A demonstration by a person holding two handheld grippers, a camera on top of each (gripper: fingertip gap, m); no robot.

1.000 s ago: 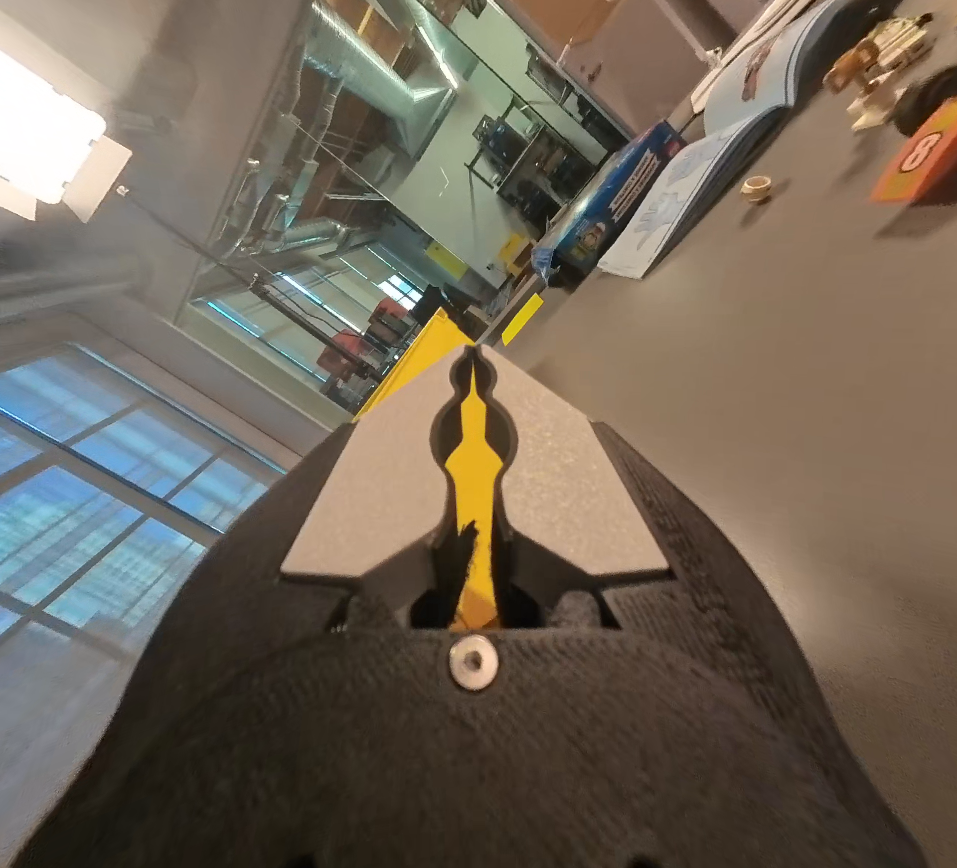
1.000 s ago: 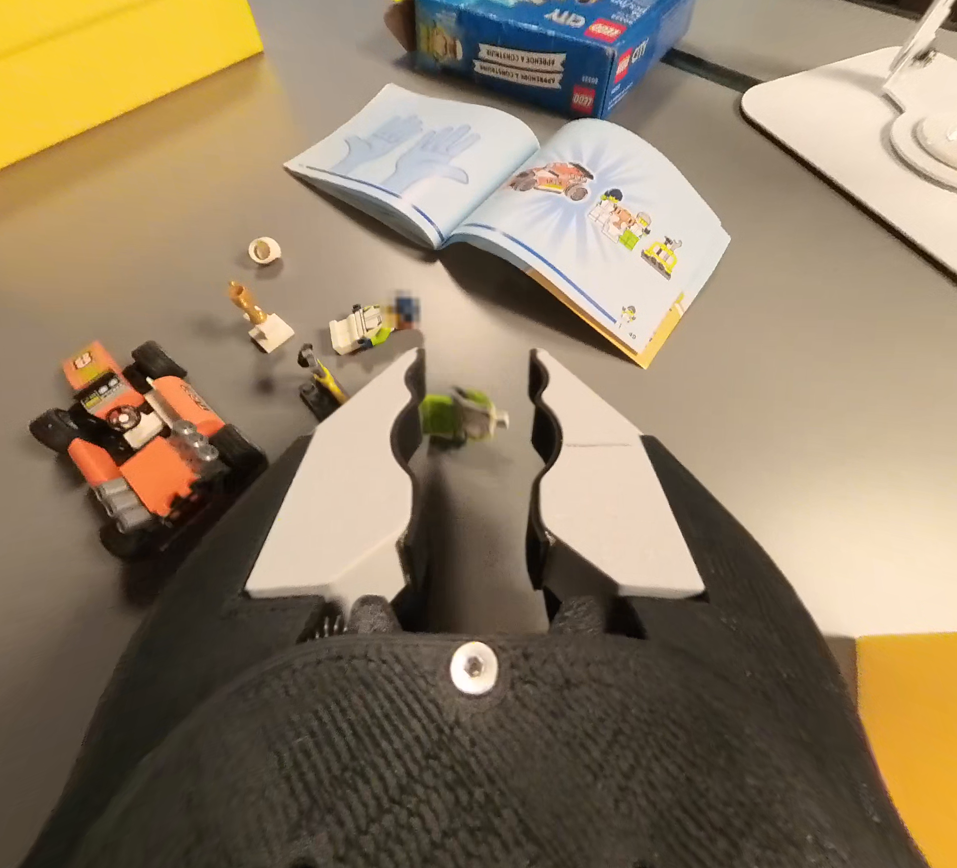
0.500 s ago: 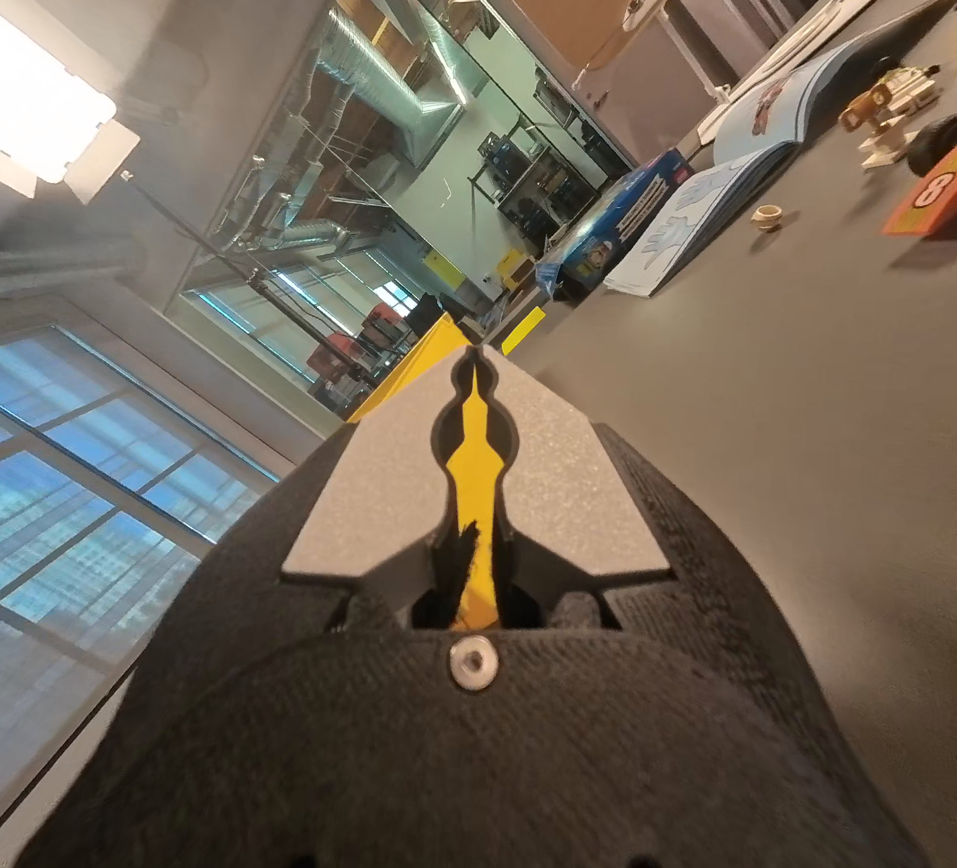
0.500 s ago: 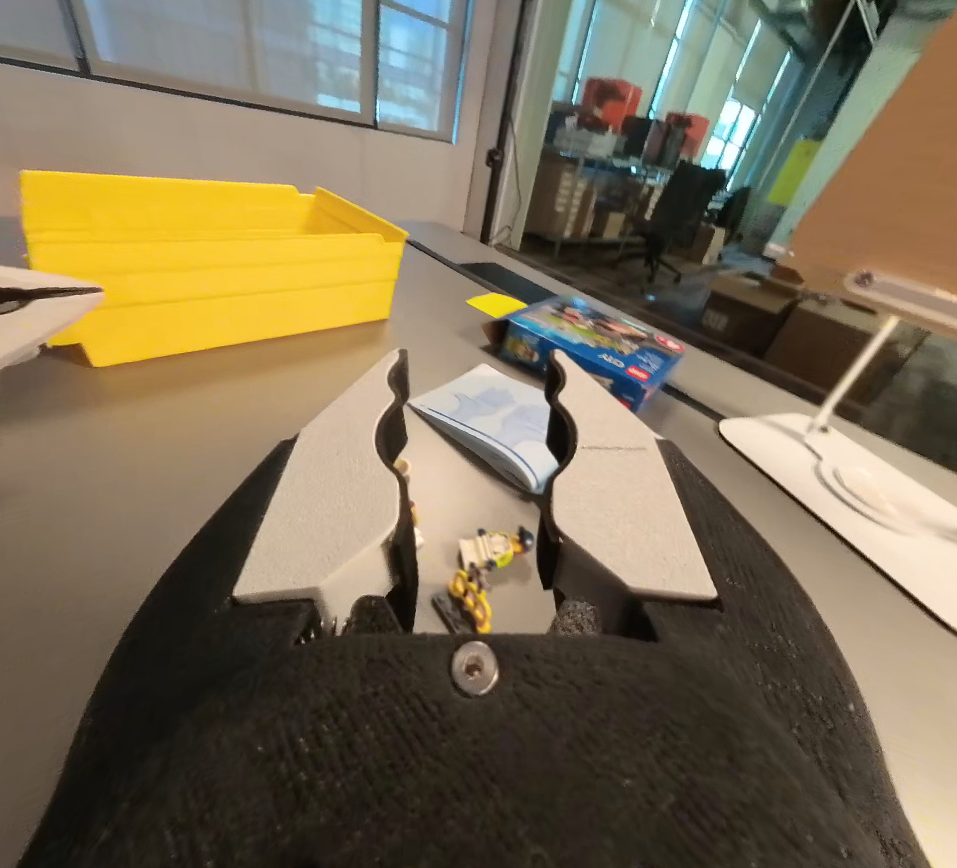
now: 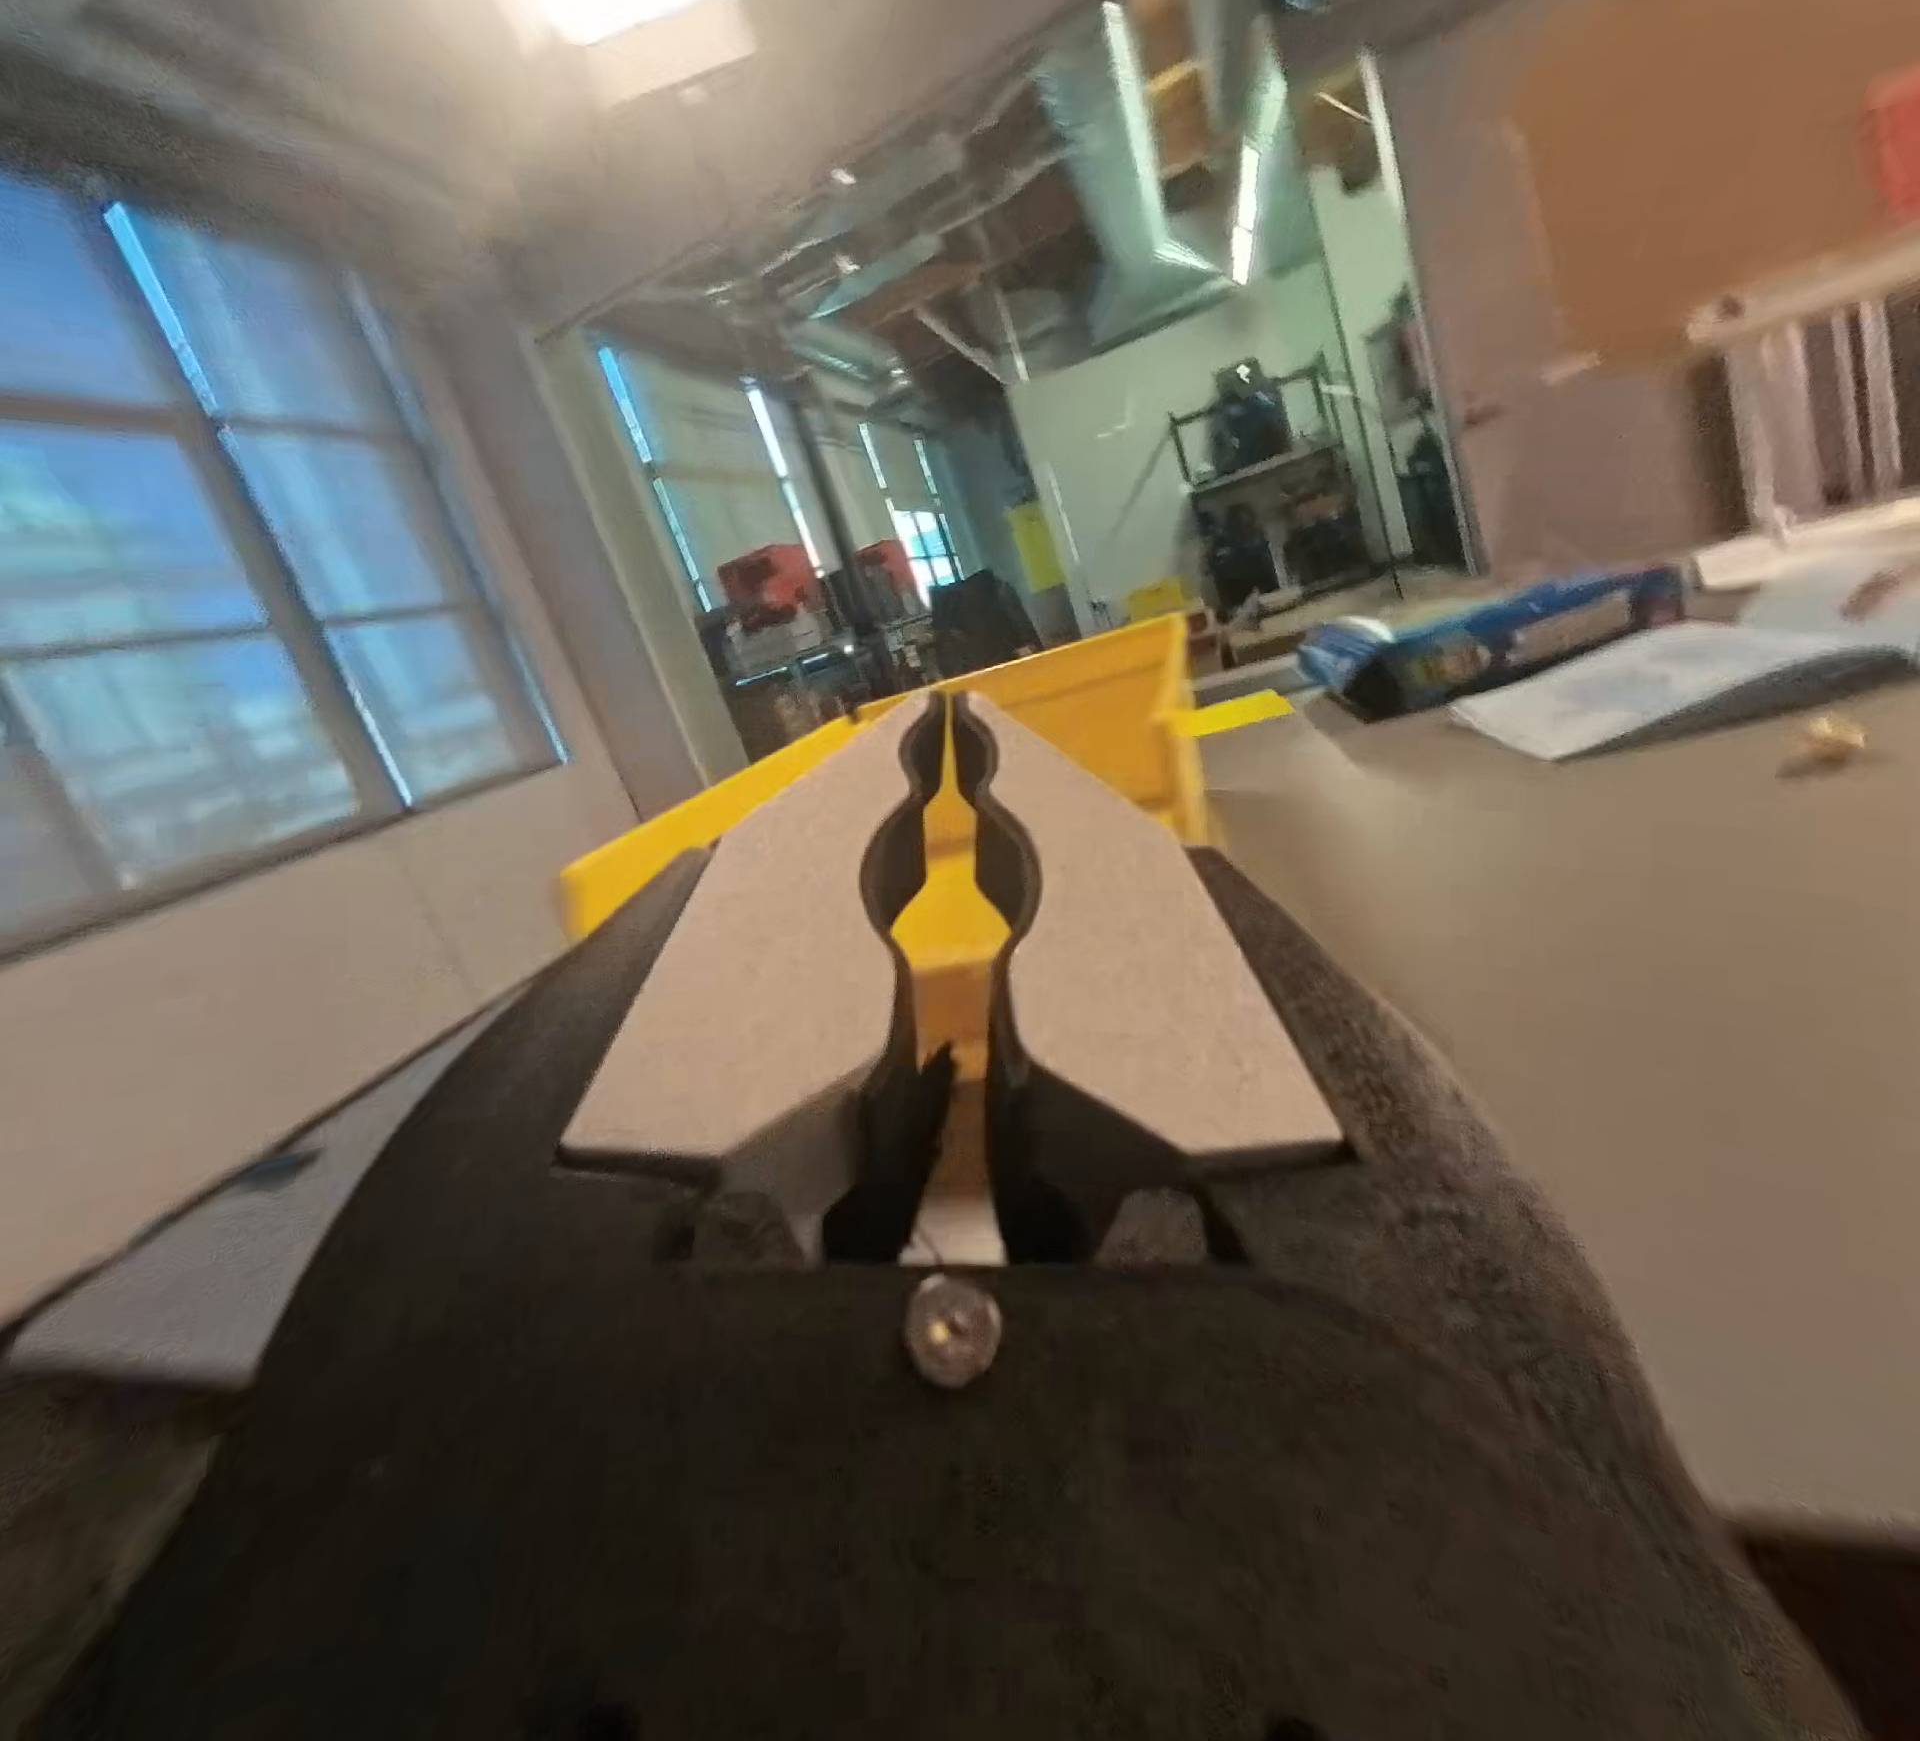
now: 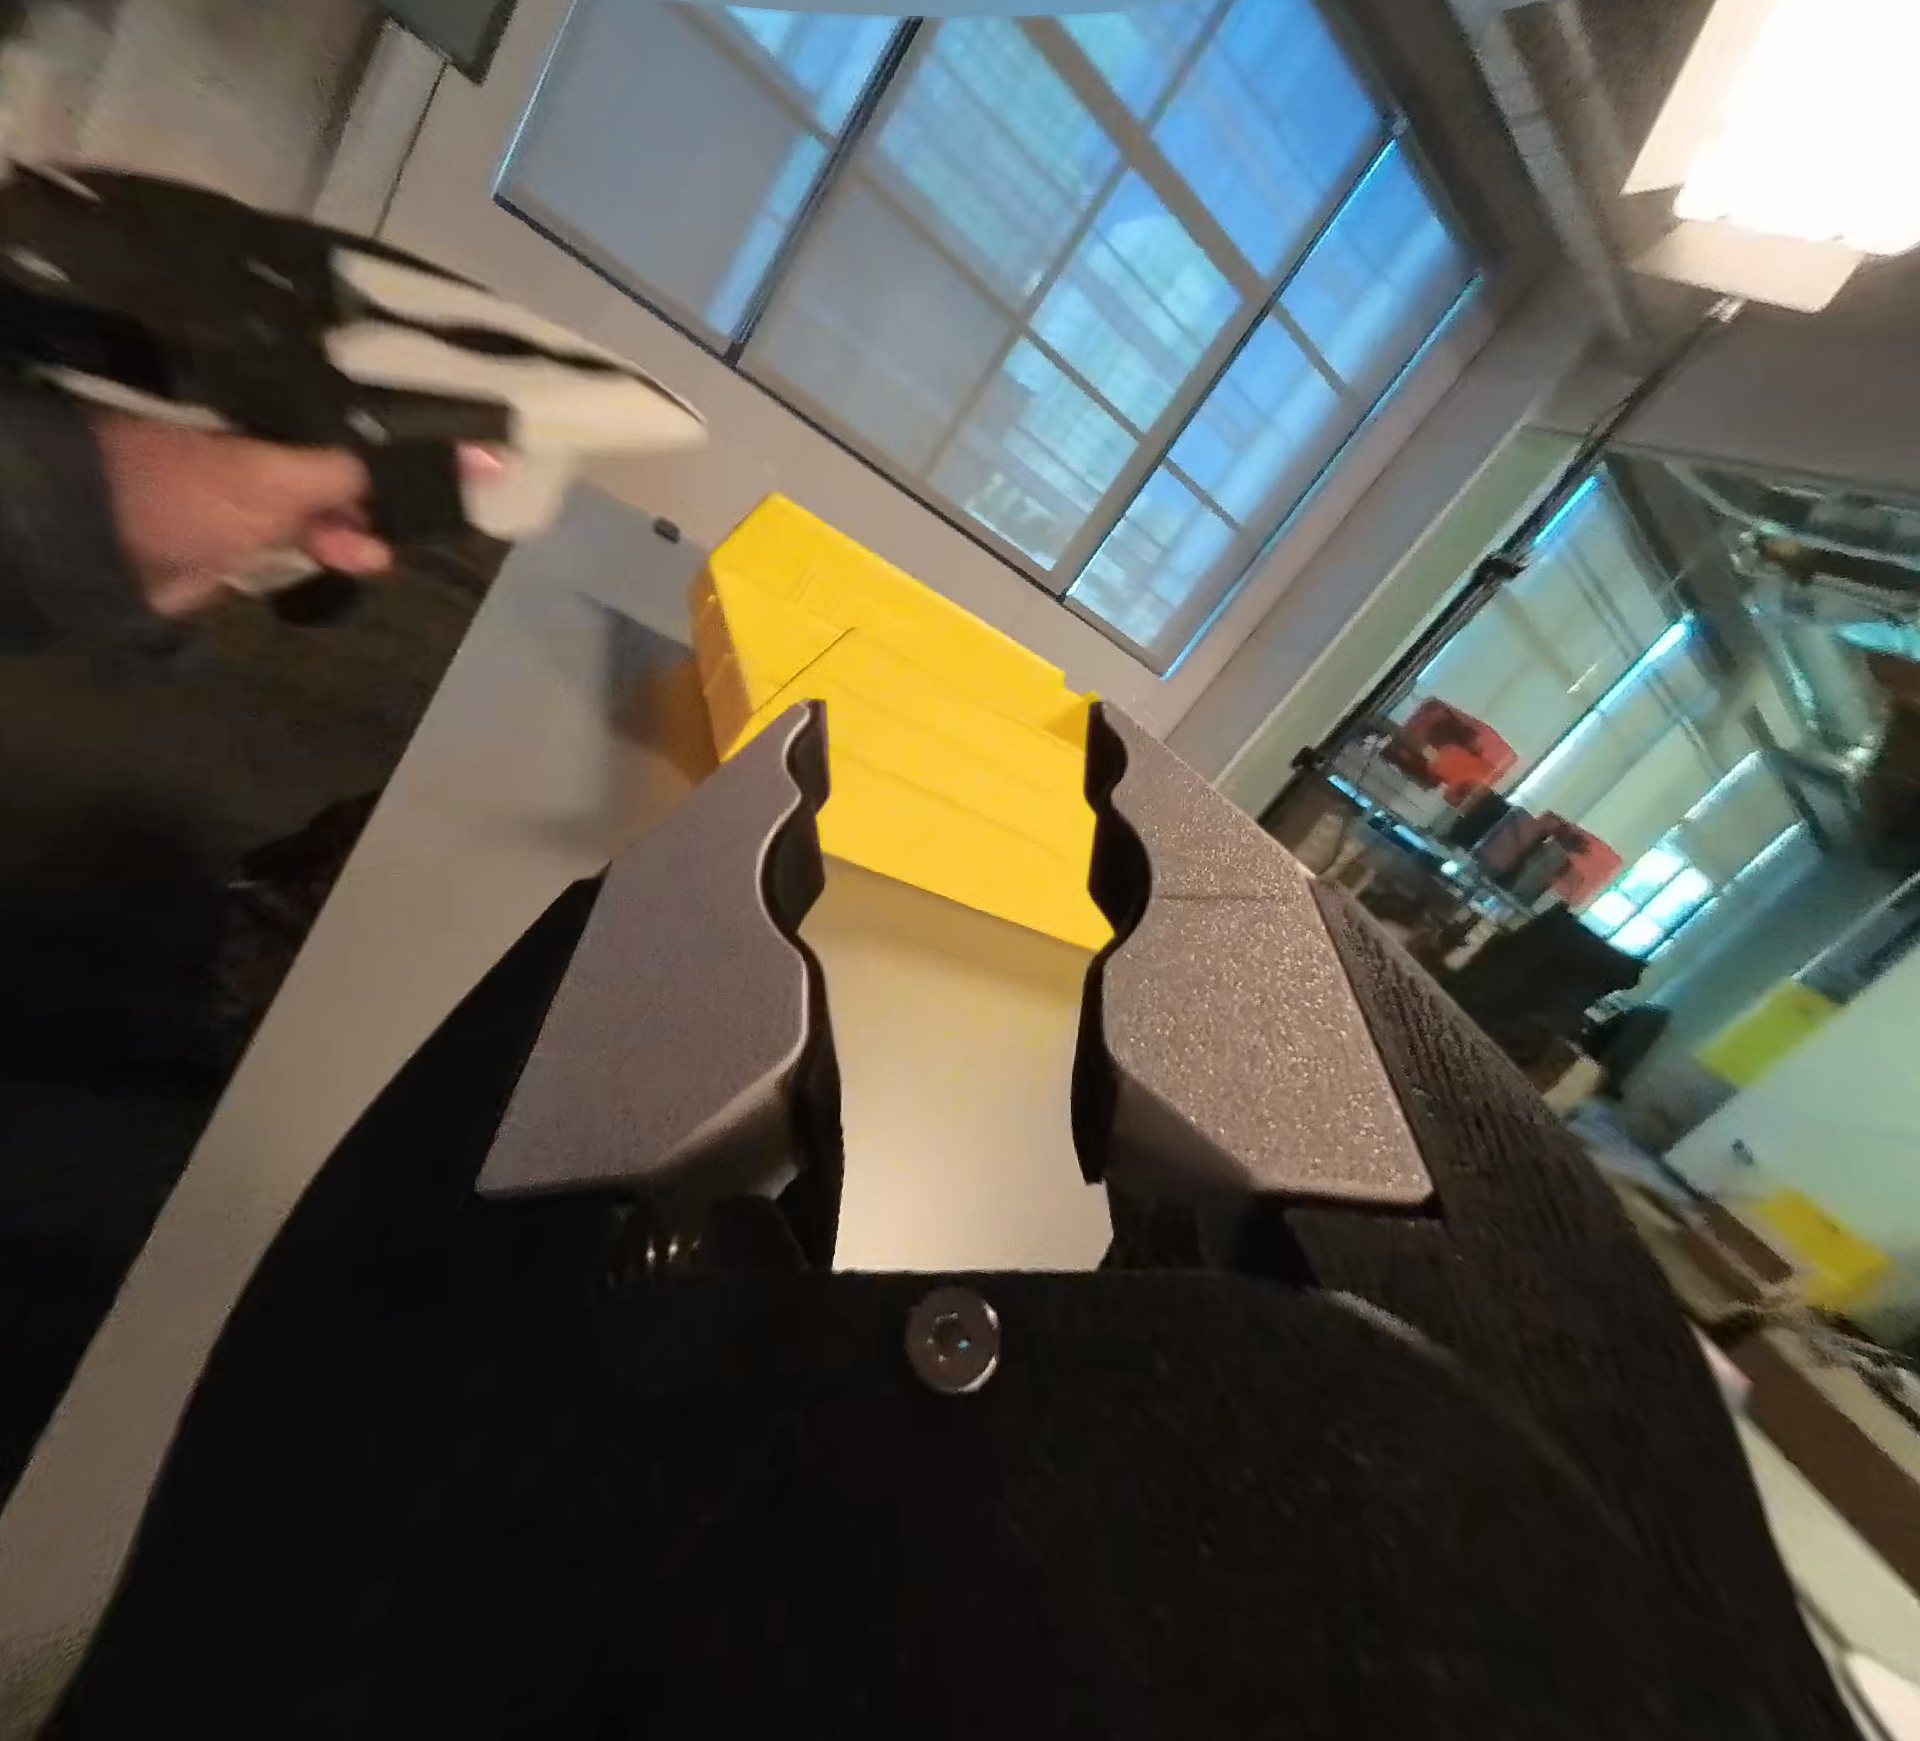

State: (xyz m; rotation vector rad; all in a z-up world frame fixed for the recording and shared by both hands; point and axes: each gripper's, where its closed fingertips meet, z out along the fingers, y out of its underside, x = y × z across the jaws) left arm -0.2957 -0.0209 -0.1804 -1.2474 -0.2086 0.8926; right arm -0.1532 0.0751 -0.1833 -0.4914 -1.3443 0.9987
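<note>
Yellow bin (image 6: 914, 735) ahead — blue box (image 5: 1496, 642), booklet (image 5: 1662, 689) rightward.

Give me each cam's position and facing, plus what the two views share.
Left wrist view: on the left claw, low over the grey tabletop, facing the yellow plastic bin, windows and a blue cardboard box beside an open booklet; its own fingers are together.
Right wrist view: on the right claw, tilted upward and rolled, facing the bin and windows; its own fingers are apart with nothing between; the person's hand with the other claw shows at left.
Shared: bin, tabletop, windows.
</note>
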